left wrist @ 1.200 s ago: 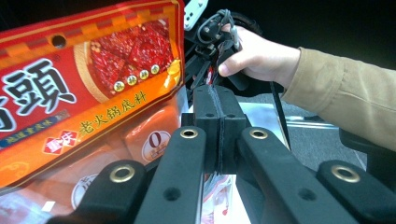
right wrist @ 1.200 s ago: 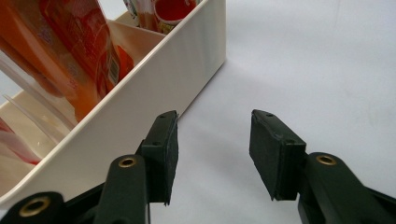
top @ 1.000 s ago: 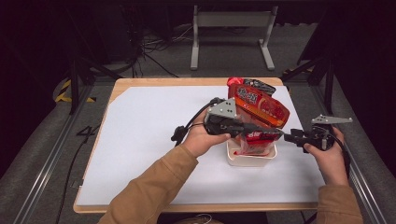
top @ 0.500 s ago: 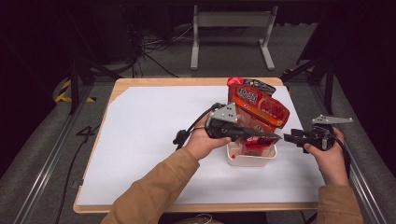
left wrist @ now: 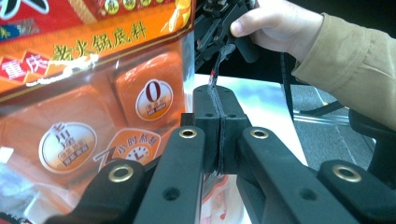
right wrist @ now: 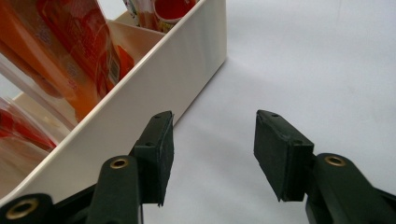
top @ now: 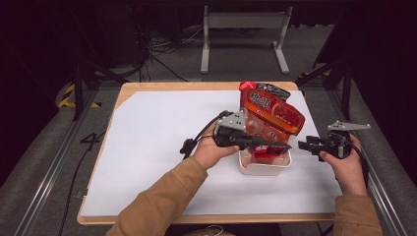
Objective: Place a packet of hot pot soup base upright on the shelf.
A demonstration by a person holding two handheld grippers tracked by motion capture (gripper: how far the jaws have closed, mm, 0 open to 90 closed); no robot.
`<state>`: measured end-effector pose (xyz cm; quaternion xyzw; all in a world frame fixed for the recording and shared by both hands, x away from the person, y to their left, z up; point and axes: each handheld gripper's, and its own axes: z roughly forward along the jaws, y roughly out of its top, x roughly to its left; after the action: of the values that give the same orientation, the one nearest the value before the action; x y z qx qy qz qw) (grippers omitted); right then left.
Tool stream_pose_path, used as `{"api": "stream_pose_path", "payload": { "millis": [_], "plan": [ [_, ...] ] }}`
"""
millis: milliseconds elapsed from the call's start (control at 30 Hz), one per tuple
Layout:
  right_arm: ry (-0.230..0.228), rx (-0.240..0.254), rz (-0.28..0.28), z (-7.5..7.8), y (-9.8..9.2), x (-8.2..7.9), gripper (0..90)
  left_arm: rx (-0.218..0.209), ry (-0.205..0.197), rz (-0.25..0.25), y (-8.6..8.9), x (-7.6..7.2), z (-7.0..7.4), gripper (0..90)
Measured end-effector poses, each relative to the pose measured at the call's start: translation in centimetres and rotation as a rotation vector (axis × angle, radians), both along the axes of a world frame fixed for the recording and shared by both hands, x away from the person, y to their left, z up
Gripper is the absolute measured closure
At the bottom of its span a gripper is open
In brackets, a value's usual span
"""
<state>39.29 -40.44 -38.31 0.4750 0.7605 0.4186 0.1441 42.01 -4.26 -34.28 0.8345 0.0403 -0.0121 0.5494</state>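
Orange and red plastic is what you're working with: a big hotpot-base pouch standing tilted in the white bin right of the tabletop's middle. Your left gripper is pressed fully together, and from its own camera the pads meet with a thin edge of plastic between them, so I'd say you've got the pouch by its clear side seam, right at the bin's rim. Its lower end sits down in the bin, while the top leans away toward the far right and sticks up well above the rim.

Your right gripper is just right of the bin, jaws spread wide with nothing between them, hovering low over the white sheet next to the bin's side wall. There's also at least one more red packet in the bin beside the pouch.

Progress-wise, I'd call it mid-step: the grip is done, but the pouch is neither fully seated nor lifted clear, and I can't tell which way you're going. Either way, the open right gripper looks well placed to steady the bin.
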Motion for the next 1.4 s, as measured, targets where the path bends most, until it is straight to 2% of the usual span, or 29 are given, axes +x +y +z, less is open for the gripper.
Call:
{"api": "stream_pose_path", "payload": {
  "millis": [167,467,567,700,767,867,967,1100,1233,1267,1400],
  "plan": [
    [0.003,0.001,0.001,0.0,0.1,0.1,47.2,-0.005,0.02,0.007,0.4,0.3,-0.3,89.1],
    [0.002,0.002,0.002,0.0,0.1,0.1,46.0,0.014,0.049,0.03,1.2,0.6,-1.1,85.2],
    [0.005,0.002,0.002,0.0,0.3,0.2,45.7,0.013,0.039,0.049,1.5,0.5,-1.1,75.8],
    [-0.003,0.003,0.011,0.1,0.6,0.3,45.0,-0.009,0.026,0.084,2.2,0.1,-0.7,53.0],
    [-0.008,0.0,0.017,0.3,0.8,0.3,44.6,-0.014,0.015,0.096,2.7,-0.1,-0.4,49.9],
    [-0.026,0.003,0.028,0.7,1.2,0.2,44.1,-0.013,-0.001,0.136,4.0,-0.8,0.4,47.2],
    [-0.054,-0.001,0.04,1.2,1.7,0.0,43.2,-0.024,0.002,0.18,5.8,-1.5,1.2,44.6],
    [-0.085,0.003,0.053,1.8,2.1,-0.3,42.6,-0.02,-0.003,0.251,8.9,-2.2,2.1,41.8],
    [-0.102,0.005,0.057,2.0,2.4,-0.5,41.1,-0.026,-0.016,0.295,11.6,-2.8,2.3,33.2],
    [-0.104,0.005,0.056,2.1,2.5,-0.5,40.8,-0.026,-0.016,0.295,11.6,-2.8,2.3,31.8],
    [-0.115,0.002,0.058,2.1,2.5,-0.6,40.2,0.001,-0.039,0.344,14.4,-3.4,2.1,29.6]
  ]
}}
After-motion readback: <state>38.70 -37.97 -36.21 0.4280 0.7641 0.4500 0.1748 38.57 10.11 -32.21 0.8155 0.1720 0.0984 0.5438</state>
